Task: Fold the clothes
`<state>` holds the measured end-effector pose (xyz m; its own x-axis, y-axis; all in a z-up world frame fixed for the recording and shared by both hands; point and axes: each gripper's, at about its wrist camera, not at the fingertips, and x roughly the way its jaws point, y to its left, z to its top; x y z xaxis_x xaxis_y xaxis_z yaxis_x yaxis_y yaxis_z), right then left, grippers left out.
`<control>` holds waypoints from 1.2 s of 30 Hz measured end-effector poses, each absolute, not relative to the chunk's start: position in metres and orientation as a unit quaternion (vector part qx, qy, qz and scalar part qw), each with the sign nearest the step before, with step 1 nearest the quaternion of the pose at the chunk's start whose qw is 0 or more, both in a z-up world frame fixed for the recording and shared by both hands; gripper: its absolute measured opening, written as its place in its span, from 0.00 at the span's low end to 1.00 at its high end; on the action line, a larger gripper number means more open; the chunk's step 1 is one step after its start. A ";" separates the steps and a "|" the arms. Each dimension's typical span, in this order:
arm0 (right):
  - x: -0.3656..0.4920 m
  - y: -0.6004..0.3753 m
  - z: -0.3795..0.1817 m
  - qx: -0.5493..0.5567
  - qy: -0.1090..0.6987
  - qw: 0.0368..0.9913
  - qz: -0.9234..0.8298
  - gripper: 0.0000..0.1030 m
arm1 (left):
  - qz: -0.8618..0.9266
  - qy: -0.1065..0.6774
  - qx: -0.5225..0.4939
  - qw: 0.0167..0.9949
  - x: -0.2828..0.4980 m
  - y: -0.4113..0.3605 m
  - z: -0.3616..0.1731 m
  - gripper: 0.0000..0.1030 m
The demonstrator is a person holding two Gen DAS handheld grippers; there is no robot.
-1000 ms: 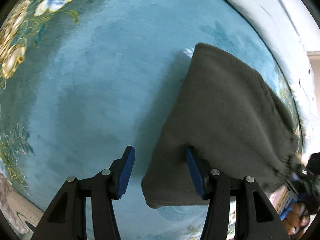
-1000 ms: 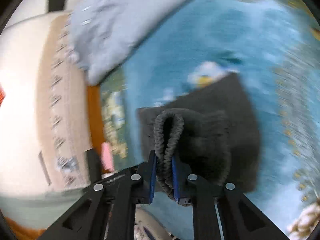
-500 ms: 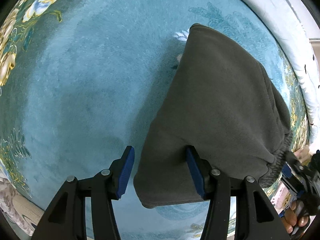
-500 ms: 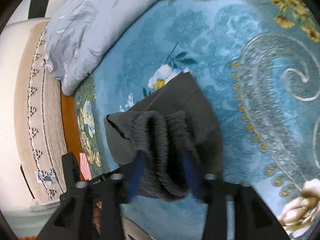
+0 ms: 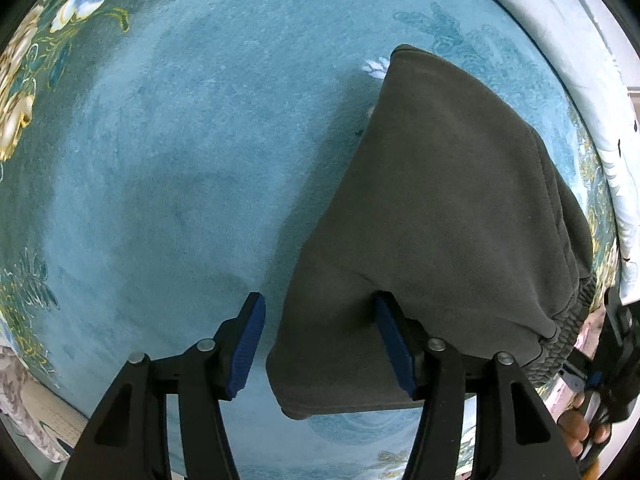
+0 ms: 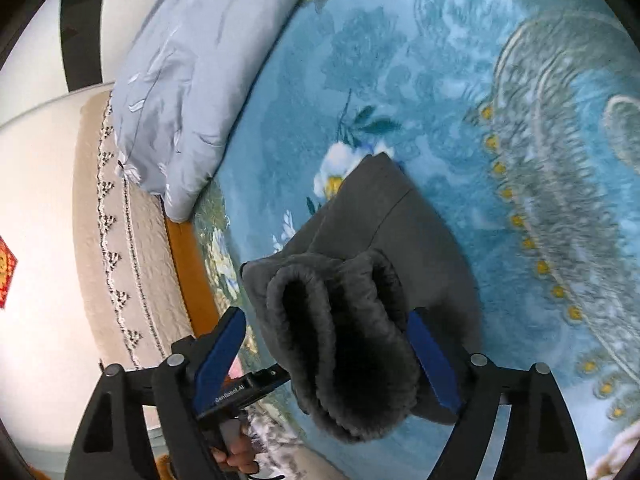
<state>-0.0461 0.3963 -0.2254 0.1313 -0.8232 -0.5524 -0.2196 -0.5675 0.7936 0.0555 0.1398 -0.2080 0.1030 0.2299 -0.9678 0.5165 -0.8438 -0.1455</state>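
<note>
A folded dark grey garment (image 5: pixel 440 200) with an elastic waistband (image 6: pixel 344 352) lies on the blue flowered blanket (image 5: pixel 160 160). My left gripper (image 5: pixel 318 300) points steeply down at its near edge with its jaws opening. The cloth drapes over the right fingertip (image 5: pixel 380 304), while the left pad (image 5: pixel 246 344) stands clear of it. My right gripper (image 6: pixel 326 316) is at the waistband end, jaws opening wide. The bunched waistband sits between them, against the right pad (image 6: pixel 432 356) and apart from the left pad (image 6: pixel 220 352). The right gripper (image 5: pixel 616 344) also shows at the left wrist view's edge.
A pale grey pillow (image 6: pixel 180 80) lies along the blanket's edge, beside a beige quilted headboard cover (image 6: pixel 104 220) and an orange wooden frame (image 6: pixel 188 272). A hand (image 6: pixel 236 452) holds the left gripper's handle. Open blanket (image 6: pixel 440 60) spreads beyond the garment.
The right jaws went from shut on the waistband to wide apart, and the waistband has spread between them. The garment has come down towards the blanket. The left jaws have hardly changed.
</note>
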 end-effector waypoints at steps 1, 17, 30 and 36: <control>-0.046 0.393 -0.224 0.699 -0.368 0.286 -0.543 0.86 | -0.619 0.253 0.734 0.117 0.055 0.141 -0.209 0.58; -0.046 0.356 -0.210 0.727 -0.234 0.285 -0.580 0.54 | -0.619 0.262 0.731 0.119 0.045 0.162 -0.217 0.58; -0.049 0.390 -0.163 0.689 -0.243 0.339 -0.593 0.31 | -0.648 0.248 0.719 0.040 0.033 0.219 -0.200 0.58; -0.064 0.410 -0.185 0.700 -0.254 0.286 -0.603 0.22 | -0.648 0.242 0.722 0.024 0.022 0.242 -0.202 0.60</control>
<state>-0.0639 0.4100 -0.1847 0.1439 -0.7006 -0.6989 -0.0097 -0.7072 0.7069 0.0218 0.2420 -0.2023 0.0446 0.3173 -0.9473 0.3805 -0.8822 -0.2776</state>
